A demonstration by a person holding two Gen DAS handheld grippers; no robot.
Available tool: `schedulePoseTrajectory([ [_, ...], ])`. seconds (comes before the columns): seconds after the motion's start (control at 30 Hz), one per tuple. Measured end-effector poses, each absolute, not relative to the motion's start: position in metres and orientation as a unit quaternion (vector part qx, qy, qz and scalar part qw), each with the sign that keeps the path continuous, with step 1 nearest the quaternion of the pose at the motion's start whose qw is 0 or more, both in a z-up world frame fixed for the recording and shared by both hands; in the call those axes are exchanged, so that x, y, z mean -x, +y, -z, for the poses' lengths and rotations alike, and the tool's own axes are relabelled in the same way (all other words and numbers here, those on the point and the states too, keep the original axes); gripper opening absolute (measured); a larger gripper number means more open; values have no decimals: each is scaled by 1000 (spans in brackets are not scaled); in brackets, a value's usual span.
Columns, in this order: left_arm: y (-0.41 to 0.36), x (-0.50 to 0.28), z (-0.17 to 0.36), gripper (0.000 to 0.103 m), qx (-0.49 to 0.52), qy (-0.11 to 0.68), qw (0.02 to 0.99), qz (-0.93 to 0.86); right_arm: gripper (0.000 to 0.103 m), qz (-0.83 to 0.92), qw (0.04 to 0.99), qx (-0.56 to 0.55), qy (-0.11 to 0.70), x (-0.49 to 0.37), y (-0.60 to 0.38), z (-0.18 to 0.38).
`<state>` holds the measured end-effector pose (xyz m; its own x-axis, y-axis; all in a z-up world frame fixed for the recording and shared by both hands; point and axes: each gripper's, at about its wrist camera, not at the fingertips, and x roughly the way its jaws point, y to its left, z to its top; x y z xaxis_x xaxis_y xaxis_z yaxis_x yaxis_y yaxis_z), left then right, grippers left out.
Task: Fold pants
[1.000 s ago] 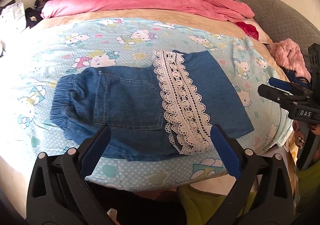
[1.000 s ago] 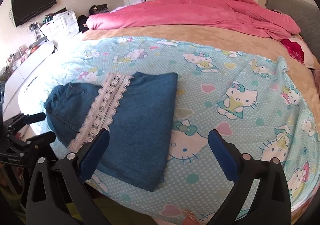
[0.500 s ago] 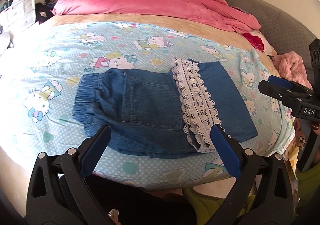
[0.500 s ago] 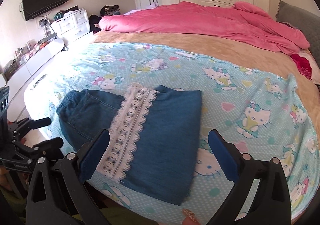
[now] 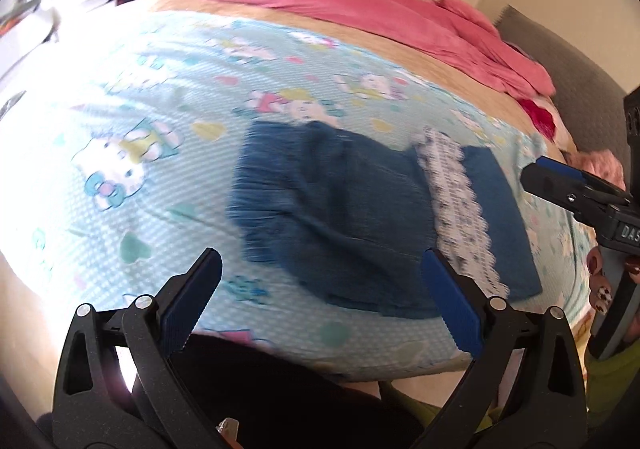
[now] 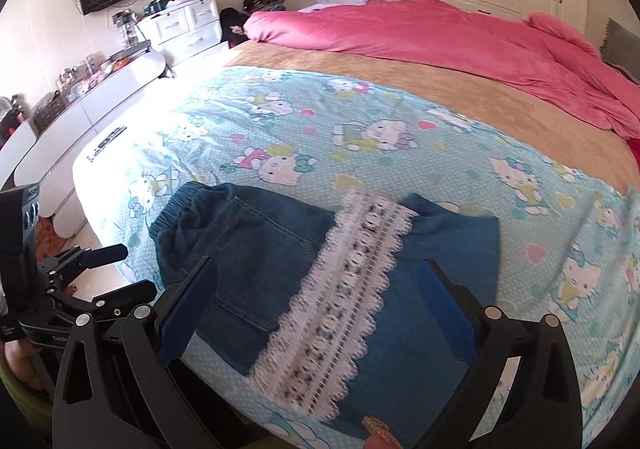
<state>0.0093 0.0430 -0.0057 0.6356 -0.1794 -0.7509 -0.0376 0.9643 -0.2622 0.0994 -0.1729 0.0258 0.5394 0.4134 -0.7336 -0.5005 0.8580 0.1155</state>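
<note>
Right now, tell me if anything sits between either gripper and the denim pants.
Nothing visible does. The pants lie flat on the cartoon-print sheet, with only bare sheet before the open left gripper. The open right gripper already frames the lace band.

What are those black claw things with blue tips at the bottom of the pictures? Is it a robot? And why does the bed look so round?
No robot: a person holds one pair of tongs in each hand. A little camera sits on each pair and looks out along its fingers, bending the picture round. One picture comes from the left tongs, the other from the right tongs. Both are open and hold nothing. On the cartoon-cat bedsheet lie denim pants, folded over, with a white lace band across them. A pink duvet is heaped farther back. The left picture is blurry.
</note>
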Motion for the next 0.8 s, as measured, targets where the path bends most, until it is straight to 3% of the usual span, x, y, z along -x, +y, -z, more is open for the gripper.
schedulePoseTrajectory([
  [0.3, 67, -19, 26, 93, 162, 439, 883, 36, 99, -317, 841, 84, 430, -133, -106, -13],
  [0.33, 66, -21, 28, 89, 164, 441, 882, 40, 99, -321, 838, 90, 432, -136, -100, -11],
  [0.4, 64, -25, 32, 71, 169, 444, 878, 53, 99, -331, 831, 102, 436, -141, -86, -6],
  [0.43, 64, -28, 36, 56, 174, 448, 875, 57, 99, -336, 827, 108, 438, -144, -79, -3],
  [0.47, 63, -30, 39, 50, 181, 453, 871, 63, 99, -341, 821, 115, 444, -148, -70, 1],
  [0.8, 64, -33, 47, 46, 185, 458, 867, 69, 98, -375, 783, 126, 480, -171, -18, 32],
])
